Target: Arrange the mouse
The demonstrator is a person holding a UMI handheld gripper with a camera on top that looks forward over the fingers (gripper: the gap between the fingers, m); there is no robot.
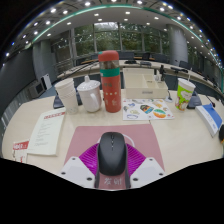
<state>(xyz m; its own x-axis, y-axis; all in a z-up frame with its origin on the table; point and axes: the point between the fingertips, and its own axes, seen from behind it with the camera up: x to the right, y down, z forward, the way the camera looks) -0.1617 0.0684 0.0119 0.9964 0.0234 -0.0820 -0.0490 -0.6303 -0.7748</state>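
Observation:
A black computer mouse (112,155) sits between my gripper's (112,172) two fingers, and both magenta pads press against its sides. The gripper is shut on the mouse, whose rear end fills the space between the fingertips (84,166). Just ahead of and under the mouse lies a pink mouse mat (88,134) on the pale table (170,135). I cannot tell whether the mouse rests on the mat or is held a little above it.
Beyond the mat stand a tall red and orange bottle (110,82), a white lidded cup (90,96) and another white cup (66,93). A booklet (45,130) lies at the left and a colourful sheet (148,110) at the right. A yellow-green cup (185,95) and a blue-white object (210,120) are at the far right.

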